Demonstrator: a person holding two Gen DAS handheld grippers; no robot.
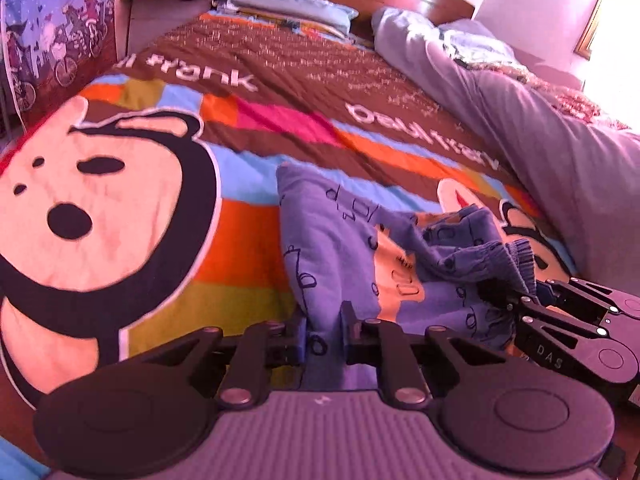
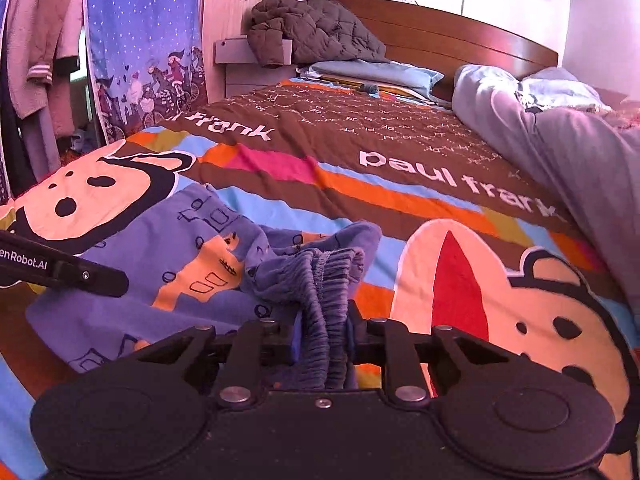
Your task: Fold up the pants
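Small blue pants (image 1: 332,248) with an orange patch and black doodles lie on the colourful bedspread (image 1: 160,184). My left gripper (image 1: 324,332) is shut on a blue fabric edge of the pants. My right gripper (image 2: 324,336) is shut on the ribbed elastic waistband (image 2: 324,280), which is bunched between its fingers. The pants (image 2: 192,240) spread out to the left in the right wrist view. The right gripper also shows at the right edge of the left wrist view (image 1: 516,304), close beside the left one.
A grey duvet (image 2: 580,148) is heaped along the bed's right side. Pillows (image 2: 380,74) and a brown jacket (image 2: 312,32) lie by the wooden headboard (image 2: 460,36). A blue curtain (image 2: 144,40) and hanging clothes (image 2: 40,40) stand left of the bed.
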